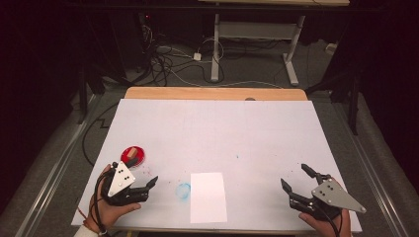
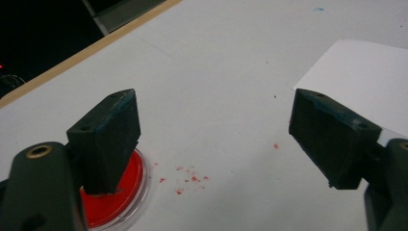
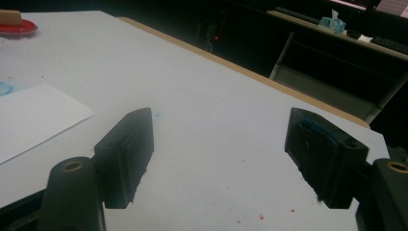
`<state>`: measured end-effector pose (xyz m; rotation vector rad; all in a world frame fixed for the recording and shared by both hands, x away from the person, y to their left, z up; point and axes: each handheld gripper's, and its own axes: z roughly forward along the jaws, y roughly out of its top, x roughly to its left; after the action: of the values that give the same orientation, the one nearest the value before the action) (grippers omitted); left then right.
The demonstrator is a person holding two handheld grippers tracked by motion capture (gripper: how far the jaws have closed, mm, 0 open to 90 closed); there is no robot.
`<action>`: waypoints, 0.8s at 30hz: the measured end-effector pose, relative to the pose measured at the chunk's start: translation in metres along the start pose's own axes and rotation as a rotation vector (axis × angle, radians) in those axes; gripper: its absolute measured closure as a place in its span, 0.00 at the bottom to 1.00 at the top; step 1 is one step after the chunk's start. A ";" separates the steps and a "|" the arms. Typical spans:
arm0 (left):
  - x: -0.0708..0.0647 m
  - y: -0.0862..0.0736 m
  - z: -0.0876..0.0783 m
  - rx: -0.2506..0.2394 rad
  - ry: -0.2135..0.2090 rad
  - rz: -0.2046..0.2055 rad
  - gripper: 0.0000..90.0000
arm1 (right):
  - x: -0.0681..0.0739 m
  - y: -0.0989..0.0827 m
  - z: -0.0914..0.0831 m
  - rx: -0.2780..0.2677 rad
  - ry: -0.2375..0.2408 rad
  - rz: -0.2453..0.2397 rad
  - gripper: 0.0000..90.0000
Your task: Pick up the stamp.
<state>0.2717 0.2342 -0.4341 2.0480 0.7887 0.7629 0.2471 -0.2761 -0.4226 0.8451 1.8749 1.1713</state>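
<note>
Red-inked round stamp pad in a clear plastic dish (image 1: 134,154) sits on the near left part of the white-covered counter (image 1: 217,128), just beyond the left gripper (image 1: 148,183). Its surface is a flat, glossy, saturated red inside a thin transparent rim, and a small tan wooden block (image 1: 131,156) rests on it. In the left gripper view the dish (image 2: 118,202) lies partly behind one of the black fingers (image 2: 107,139), low at the left edge.

The left gripper's fingers stand wide apart with only bare counter between them; faint blue smears mark their inner faces. A scatter of small red ink specks (image 2: 188,175) dots the counter just beside the dish. The person's left hand (image 1: 106,210) holds this gripper low over the near edge.

The right gripper (image 1: 295,178) is held at the near right corner, well apart from the dish, its fingers (image 3: 126,154) also spread wide on nothing; one pad shows blue staining.

Between the two grippers lies a white rectangular sheet of paper (image 1: 208,196), flat on the counter, with a pale blue ring-shaped ink smudge (image 1: 183,191) touching its left edge. From the right gripper view the dish (image 3: 18,27) appears far off, at the top left.
</note>
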 end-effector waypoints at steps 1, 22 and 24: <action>0.000 0.000 0.000 0.001 -0.002 -0.002 0.20 | 0.000 0.000 0.000 0.000 0.000 0.000 0.29; 0.018 -0.009 -0.010 0.182 0.002 -0.067 0.23 | 0.006 0.006 0.017 0.024 0.033 -0.032 0.29; 0.030 -0.007 -0.015 0.200 0.027 -0.110 0.23 | 0.006 0.006 0.019 0.027 0.038 -0.036 0.29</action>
<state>0.2777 0.2673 -0.4252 2.1525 1.0201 0.6742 0.2611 -0.2604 -0.4242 0.8057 1.9333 1.1499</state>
